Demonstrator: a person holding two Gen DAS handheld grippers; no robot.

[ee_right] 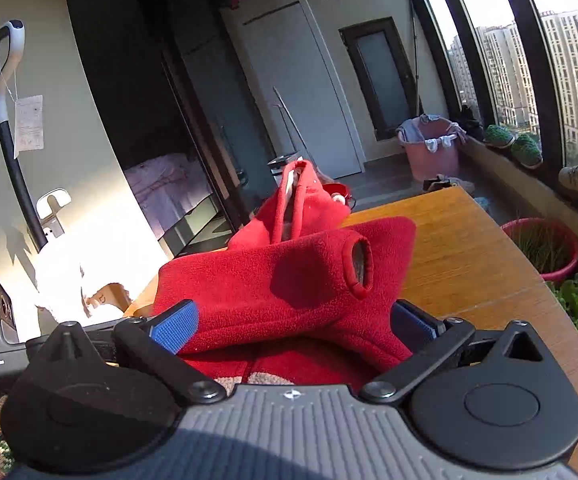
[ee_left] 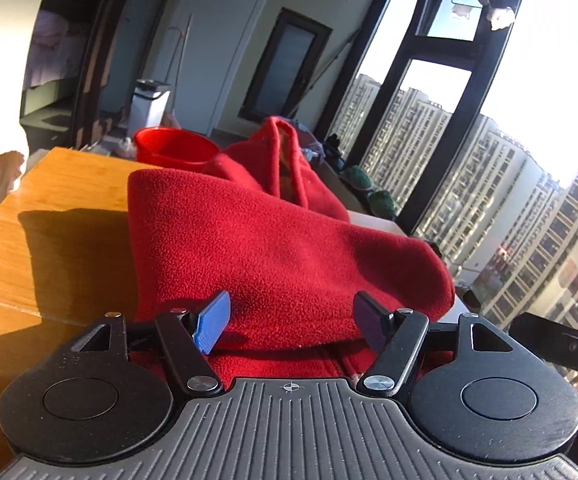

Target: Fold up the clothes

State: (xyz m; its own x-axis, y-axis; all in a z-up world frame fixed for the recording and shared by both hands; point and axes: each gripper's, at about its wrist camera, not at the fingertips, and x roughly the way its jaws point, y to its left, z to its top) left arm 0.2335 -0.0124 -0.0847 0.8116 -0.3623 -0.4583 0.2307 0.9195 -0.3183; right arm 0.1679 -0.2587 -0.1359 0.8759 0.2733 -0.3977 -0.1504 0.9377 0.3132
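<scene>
Red fleece garment (ee_left: 281, 248) lay bunched on the orange-brown wooden table (ee_left: 49, 216), a thick folded layer toward the cameras and a peaked, seamed part standing up behind it at about twelve o'clock. In the right wrist view the same red fleece garment (ee_right: 273, 276) showed a hemmed sleeve opening (ee_right: 357, 268) facing the lens, at roughly one o'clock from the claw. The left gripper (ee_left: 291, 322) stood wide, its blue-padded fingers (ee_left: 212, 326) spread to either side of the folded edge, with fleece lying between and beneath them; whether the pads pressed the cloth could not be told. The right gripper (ee_right: 295, 330) was likewise spread wide, its blue pads (ee_right: 175, 326) flanking the near fold, the fabric draped over the gap and partly hiding the pad at three o'clock. Beyond the garment in the left wrist view, at eleven o'clock, a round red plastic basin (ee_left: 173, 148) sat past the far edge of the table. In the right wrist view a pink laundry tub (ee_right: 433, 148) stood on the floor at one o'clock, and a red plant pot (ee_right: 545, 248) sat beside the table at three o'clock, below the black-framed window (ee_right: 485, 60).
</scene>
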